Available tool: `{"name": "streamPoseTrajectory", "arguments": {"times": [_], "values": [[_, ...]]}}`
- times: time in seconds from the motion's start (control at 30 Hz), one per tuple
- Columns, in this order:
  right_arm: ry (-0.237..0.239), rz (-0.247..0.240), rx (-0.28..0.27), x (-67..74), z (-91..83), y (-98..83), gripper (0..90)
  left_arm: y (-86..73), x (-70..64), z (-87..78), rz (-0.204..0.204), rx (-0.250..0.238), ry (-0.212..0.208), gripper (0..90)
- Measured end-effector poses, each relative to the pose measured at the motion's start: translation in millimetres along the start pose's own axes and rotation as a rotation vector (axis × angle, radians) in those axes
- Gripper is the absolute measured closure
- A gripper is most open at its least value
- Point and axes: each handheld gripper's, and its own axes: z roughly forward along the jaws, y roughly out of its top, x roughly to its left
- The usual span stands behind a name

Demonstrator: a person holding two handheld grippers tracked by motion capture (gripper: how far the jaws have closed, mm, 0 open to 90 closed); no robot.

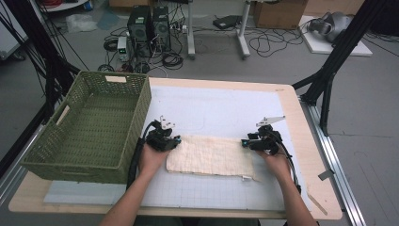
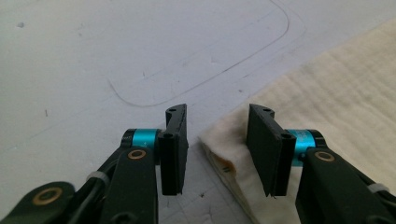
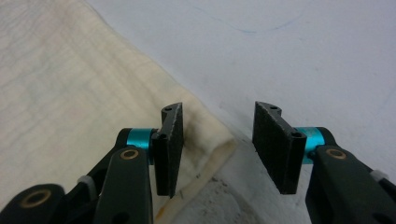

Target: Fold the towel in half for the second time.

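While the folded cloth (image 1: 210,155) lay mid-table, both grippers (image 1: 176,140) (image 1: 245,141) stood open at its far corners, ungripped; basket (image 1: 89,125) empty.

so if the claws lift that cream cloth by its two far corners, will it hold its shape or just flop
Probably flop: the cream cloth lies folded flat with soft, rounded edges at its corner, so it should sag between the left claw and right claw. It looks thin and likely light. Its layers may slide apart unless both are pinched.
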Motion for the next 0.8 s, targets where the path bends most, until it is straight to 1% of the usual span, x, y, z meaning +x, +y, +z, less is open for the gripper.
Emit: {"name": "streamPoseTrajectory", "arguments": {"times": [0.03, 0.1, 0.17, 0.23, 0.27, 0.3, 0.37, 0.4, 0.43, 0.5, 0.53, 0.57, 0.6, 0.63, 0.73, 0.77, 0.8], "values": [[0.005, 0.009, -0.004, -0.9, -0.5, -0.8, 54.7, -0.2, 0.3, 0.0, 0.0, 0.0, -0.008, 61.9], [0.007, 0.004, -0.001, -0.3, -1.1, -1.2, 59.5, -0.3, 0.1, 0.1, -0.005, -0.001, -0.023, 65.2], [0.023, -0.013, 0.002, 1.5, -0.4, -0.7, 67.8, -0.3, -0.1, 0.0, 0.002, -0.001, -0.034, 69.7], [0.044, -0.022, 0.006, 2.7, 0.1, 0.0, 77.7, -0.7, 0.4, -0.1, -0.002, -0.004, -0.05, 74.7], [0.071, -0.012, 0.008, 2.6, 0.5, -0.2, 79.9, -0.9, 0.8, 0.0, -0.015, -0.009, -0.063, 78.6], [0.079, -0.008, 0.008, 2.2, 0.5, -0.3, 81.4, -0.9, 1.8, -0.6, -0.016, -0.006, -0.065, 81.4], [0.096, 0.003, 0.006, 0.9, -0.2, -0.8, 82.4, -0.8, 2.0, -1.7, -0.014, -0.01, -0.07, 84.2], [0.102, -0.002, 0.0, -0.5, -0.7, -1.1, 82.7, -0.6, 2.0, -3.0, -0.016, -0.014, -0.073, 84.7], [0.106, 0.006, 0.002, -0.3, -2.4, -1.2, 82.8, -0.7, 1.8, -4.8, -0.019, -0.028, -0.07, 84.9], [0.112, 0.009, -0.021, -0.7, -6.0, -1.1, 82.9, -0.8, 2.2, -9.3, -0.025, -0.056, -0.068, 85.1], [0.115, 0.012, -0.035, -0.6, -8.3, -0.8, 82.8, -0.8, 1.8, -11.2, -0.024, -0.07, -0.067, 85.1], [0.119, 0.012, -0.045, -0.4, -11.1, -0.5, 82.9, -1.2, 1.4, -13.6, -0.014, -0.086, -0.064, 85.1], [0.122, 0.005, -0.059, -0.3, -13.4, -0.3, 82.8, -2.2, 0.5, -16.5, -0.013, -0.101, -0.062, 85.1], [0.128, 0.009, -0.066, 1.2, -16.4, -0.3, 82.9, -3.4, -0.4, -19.0, -0.013, -0.119, -0.059, 85.1], [0.137, -0.005, -0.096, 6.1, -25.9, -1.2, 82.8, -5.2, -3.1, -27.2, -0.002, -0.146, -0.052, 85.1], [0.137, -0.011, -0.1, 8.1, -29.4, -2.0, 82.9, -5.7, -4.3, -30.4, 0.003, -0.169, -0.048, 85.1], [0.139, -0.024, -0.106, 9.5, -32.4, -2.8, 82.8, -5.7, -5.6, -33.7, 0.005, -0.181, -0.047, 85.1]]}}
